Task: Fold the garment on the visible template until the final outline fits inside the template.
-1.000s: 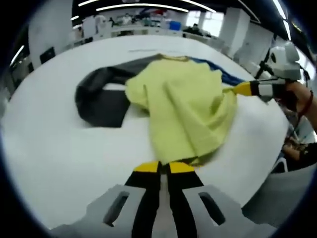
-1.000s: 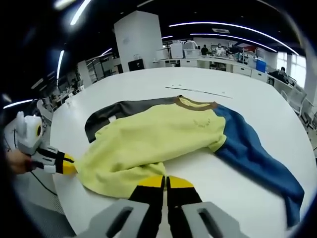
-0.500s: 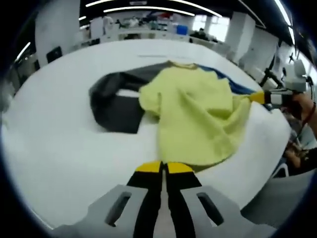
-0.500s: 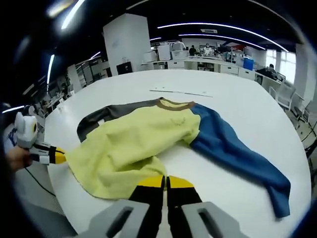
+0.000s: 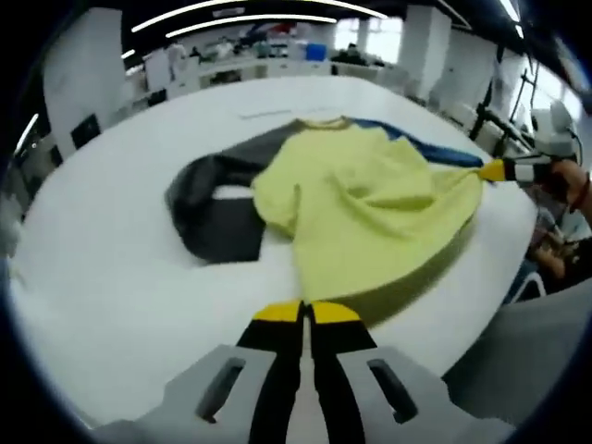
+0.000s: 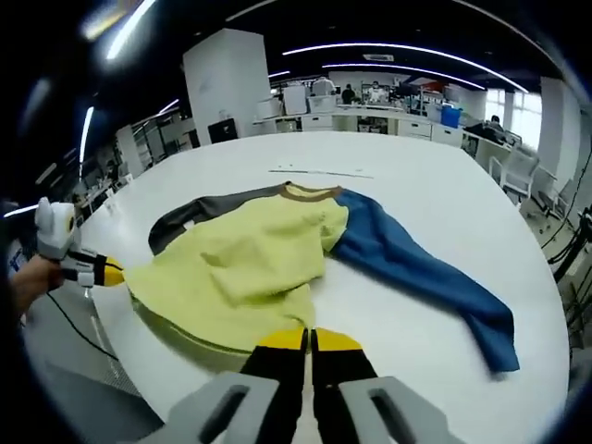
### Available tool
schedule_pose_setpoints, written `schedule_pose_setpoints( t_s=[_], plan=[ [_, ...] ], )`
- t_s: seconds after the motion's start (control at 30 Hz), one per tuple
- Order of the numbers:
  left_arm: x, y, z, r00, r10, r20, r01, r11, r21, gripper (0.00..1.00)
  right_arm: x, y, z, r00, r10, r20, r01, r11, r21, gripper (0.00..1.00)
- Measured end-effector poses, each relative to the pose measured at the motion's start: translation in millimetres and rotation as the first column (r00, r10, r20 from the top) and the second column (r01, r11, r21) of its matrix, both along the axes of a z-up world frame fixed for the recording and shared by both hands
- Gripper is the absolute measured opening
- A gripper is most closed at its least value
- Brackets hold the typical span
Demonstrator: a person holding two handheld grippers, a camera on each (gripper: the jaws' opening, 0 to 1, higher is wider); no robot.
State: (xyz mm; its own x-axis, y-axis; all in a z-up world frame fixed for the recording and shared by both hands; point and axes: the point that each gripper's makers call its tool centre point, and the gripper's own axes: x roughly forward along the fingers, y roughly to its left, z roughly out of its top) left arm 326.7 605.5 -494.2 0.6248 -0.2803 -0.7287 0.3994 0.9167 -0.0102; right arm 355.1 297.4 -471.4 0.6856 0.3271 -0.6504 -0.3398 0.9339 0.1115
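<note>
Nearest, the left gripper [image 5: 306, 313] and right gripper [image 6: 309, 339] each pinch a corner of the shirt's [image 6: 242, 268] yellow hem, jaws pressed together, stretching it above the white worktop [image 6: 416, 203]. Beyond, its grey sleeve [image 5: 208, 185] and blue sleeve [image 6: 421, 277] lie flat.

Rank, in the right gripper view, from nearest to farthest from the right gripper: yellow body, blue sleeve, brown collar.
1. Yellow body, its hem at the right gripper.
2. Blue sleeve, stretching off to the right.
3. Brown collar, at the garment's far end.
</note>
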Motion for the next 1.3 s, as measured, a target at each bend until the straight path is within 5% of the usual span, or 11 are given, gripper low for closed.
schedule_pose_setpoints(
  t_s=[0.23, 0.5, 0.83, 1.3],
  plan=[
    [-7.3, -6, 7.9, 1.000, -0.017, -0.021, 0.016, 0.999, -0.039, 0.00, -14, -10, 2.6, 0.999, -0.046, -0.009, 0.046, 0.999, 0.018, 0.00],
    [-17.3, -11, 15.1, 0.998, -0.066, -0.018, 0.066, 0.998, 0.000, 0.00, -35, -15, -0.3, 0.997, -0.076, -0.034, 0.077, 0.997, 0.030, 0.00],
    [-34.5, -11, 12.1, 0.994, -0.099, -0.053, 0.101, 0.994, 0.040, 0.00, -64, -15, -11.2, 0.993, -0.089, -0.083, 0.092, 0.995, 0.029, 0.00],
    [-52.3, -27, -1.5, 0.982, -0.156, -0.106, 0.154, 0.988, -0.021, 0.00, -84, -44, -36.7, 0.975, -0.162, -0.150, 0.160, 0.987, -0.025, 0.00]
  ],
)
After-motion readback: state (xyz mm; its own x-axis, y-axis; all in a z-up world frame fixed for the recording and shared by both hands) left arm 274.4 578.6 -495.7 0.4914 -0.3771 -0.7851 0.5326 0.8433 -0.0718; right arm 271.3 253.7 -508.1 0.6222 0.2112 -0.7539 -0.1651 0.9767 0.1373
